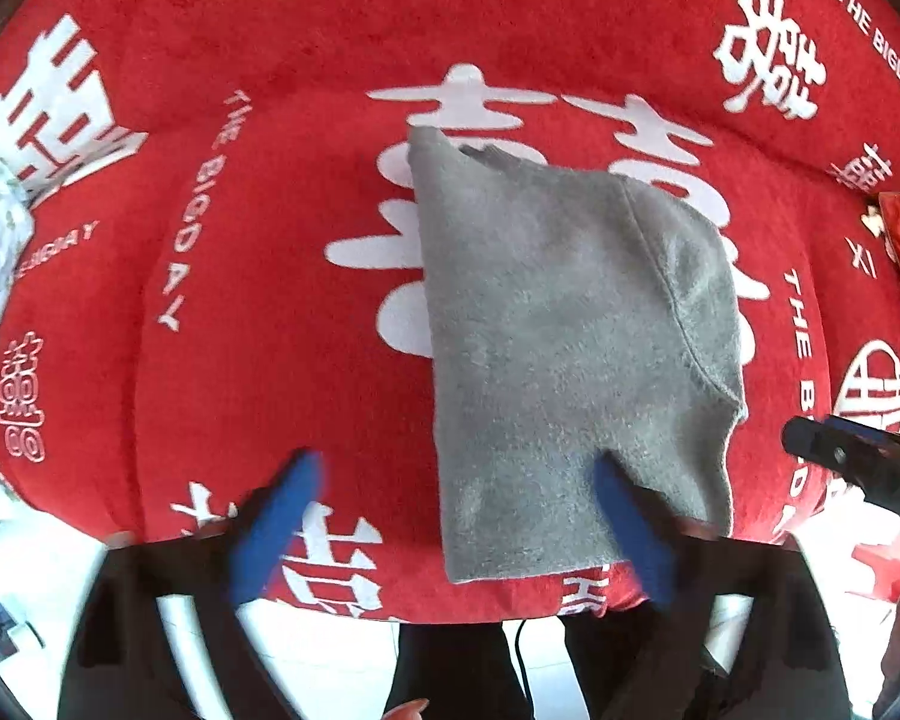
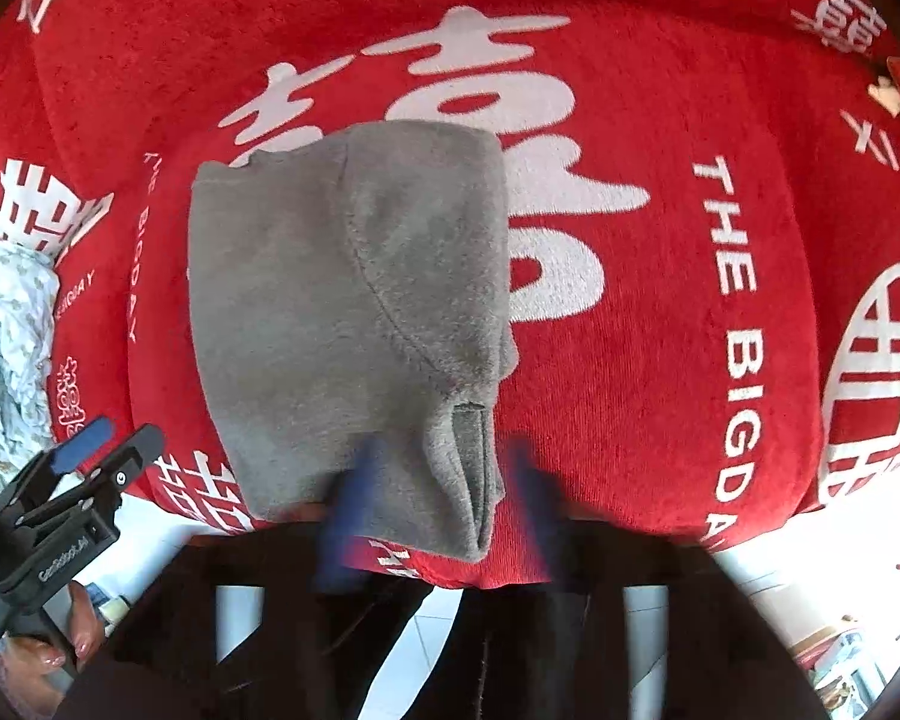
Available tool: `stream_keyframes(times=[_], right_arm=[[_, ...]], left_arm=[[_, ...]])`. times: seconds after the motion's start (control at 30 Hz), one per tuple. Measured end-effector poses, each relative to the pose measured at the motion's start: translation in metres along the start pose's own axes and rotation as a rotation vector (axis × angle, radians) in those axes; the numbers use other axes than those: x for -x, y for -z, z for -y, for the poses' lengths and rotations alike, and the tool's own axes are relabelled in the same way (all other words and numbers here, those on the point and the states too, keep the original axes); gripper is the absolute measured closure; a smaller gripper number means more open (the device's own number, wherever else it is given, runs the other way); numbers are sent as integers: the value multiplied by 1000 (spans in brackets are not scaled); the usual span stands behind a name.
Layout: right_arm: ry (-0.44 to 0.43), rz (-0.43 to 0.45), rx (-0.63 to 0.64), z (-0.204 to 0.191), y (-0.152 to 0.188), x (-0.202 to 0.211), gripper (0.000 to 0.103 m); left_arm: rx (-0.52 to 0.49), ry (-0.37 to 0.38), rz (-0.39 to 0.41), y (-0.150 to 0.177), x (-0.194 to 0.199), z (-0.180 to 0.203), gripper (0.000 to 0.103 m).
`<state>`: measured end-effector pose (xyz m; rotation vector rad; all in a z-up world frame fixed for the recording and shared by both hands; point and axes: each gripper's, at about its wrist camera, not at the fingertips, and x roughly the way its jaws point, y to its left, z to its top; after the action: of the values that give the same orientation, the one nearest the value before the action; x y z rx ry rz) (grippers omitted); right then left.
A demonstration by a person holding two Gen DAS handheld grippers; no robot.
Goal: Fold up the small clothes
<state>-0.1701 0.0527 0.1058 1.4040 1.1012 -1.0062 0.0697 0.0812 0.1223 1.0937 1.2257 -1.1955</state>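
while the grey garment (image 1: pixel 570 324) is lying part-folded on the red blanket (image 1: pixel 270 300), both tools (left tool (image 1: pixel 450 516), right tool (image 2: pixel 444 510)) are hovering spread and empty; next, probably gripping the near hem.

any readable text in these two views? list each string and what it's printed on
"THE BIGDAY": white, repeated across the red blanket, clearest in the right wrist view.
"XI": white, on the blanket near its right edge.
Large white double-happiness characters on the blanket, partly covered by the grey garment.
"GenRobot.AI", as best I can read it: small print on the left gripper body.
Grey garment: no text visible.
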Motion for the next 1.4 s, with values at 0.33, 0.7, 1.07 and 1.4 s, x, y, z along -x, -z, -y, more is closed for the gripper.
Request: stream_keyframes(times=[0.33,0.7,1.07,1.4], right_arm=[[138,125,101,-34,3,20,0],[166,131,89,-43,2,26,0],[173,138,75,-42,3,30,0],[183,151,67,-42,2,36,0]], left_arm=[[-37,-84,8,-3,14,-2,1],[-34,-112,8,1,17,0,1],[-8,-121,-5,-2,20,-3,1],[-25,-131,-5,-1,22,-2,1]])
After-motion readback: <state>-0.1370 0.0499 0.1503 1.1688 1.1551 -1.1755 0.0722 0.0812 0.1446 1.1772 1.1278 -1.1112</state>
